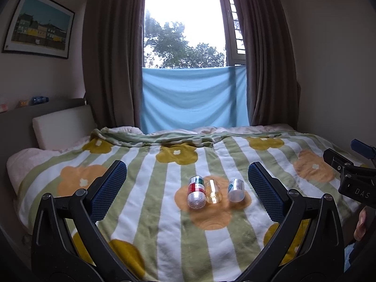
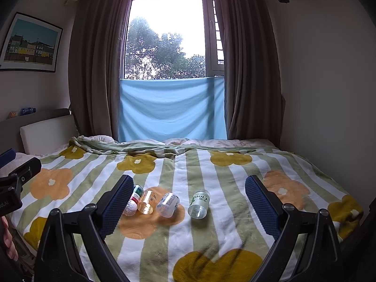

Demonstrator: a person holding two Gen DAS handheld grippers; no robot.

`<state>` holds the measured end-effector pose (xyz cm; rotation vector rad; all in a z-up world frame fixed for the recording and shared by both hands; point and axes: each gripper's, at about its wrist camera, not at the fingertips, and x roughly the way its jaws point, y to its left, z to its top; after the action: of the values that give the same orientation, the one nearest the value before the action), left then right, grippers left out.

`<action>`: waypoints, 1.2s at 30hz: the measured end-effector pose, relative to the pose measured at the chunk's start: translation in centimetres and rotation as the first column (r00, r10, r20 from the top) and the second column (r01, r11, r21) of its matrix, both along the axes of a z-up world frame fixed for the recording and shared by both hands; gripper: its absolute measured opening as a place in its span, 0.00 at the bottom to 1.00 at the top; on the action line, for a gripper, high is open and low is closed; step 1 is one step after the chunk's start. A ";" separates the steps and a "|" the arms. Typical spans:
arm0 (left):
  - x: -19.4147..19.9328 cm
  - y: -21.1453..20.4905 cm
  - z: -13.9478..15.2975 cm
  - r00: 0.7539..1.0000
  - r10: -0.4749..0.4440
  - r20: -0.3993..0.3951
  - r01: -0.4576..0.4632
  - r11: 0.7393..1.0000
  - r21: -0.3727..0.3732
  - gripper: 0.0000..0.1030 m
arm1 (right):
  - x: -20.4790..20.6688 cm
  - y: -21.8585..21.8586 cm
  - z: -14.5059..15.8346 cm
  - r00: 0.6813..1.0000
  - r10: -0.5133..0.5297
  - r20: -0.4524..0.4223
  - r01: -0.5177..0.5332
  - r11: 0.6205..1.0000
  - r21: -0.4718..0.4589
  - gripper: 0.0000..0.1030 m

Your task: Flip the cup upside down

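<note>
Amber cup [image 1: 213, 191] is seen lying on its side on the flowered blanket [image 1: 169, 235] of the bed, between a red-and-green labelled cup [image 1: 195, 192] and a blue-labelled cup [image 1: 236, 190]. A green-labelled cup [image 2: 199, 203] lies apart. Left hand-held gripper [image 1: 186, 188] and right hand-held gripper [image 2: 189, 205] are held wide, nothing gripped.

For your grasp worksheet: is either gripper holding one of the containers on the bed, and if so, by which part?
Nothing is held. The left gripper and right gripper are both open, fingers spread, and the cups lie untouched on the blanket.
</note>
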<state>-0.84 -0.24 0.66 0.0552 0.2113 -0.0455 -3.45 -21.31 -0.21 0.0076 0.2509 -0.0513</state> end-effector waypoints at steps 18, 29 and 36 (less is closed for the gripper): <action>-0.3 -0.2 0.0 1.000 -0.022 0.000 0.022 1.000 -0.005 1.00 | 0.0 -0.3 0.1 1.000 0.001 0.000 -0.001 1.000 0.001 0.92; -0.3 0.0 0.0 1.000 -0.024 -0.003 0.024 1.000 -0.011 1.00 | 0.0 -0.4 0.0 1.000 0.001 0.000 -0.001 1.000 0.001 0.92; -0.1 -0.2 -0.2 1.000 -0.026 -0.011 0.026 1.000 -0.012 1.00 | 0.2 -0.4 -0.1 1.000 0.002 -0.002 -0.002 1.000 0.000 0.92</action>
<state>-0.97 -0.44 0.42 0.0462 0.2214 -0.0731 -3.24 -21.68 -0.26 0.0070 0.2525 -0.0497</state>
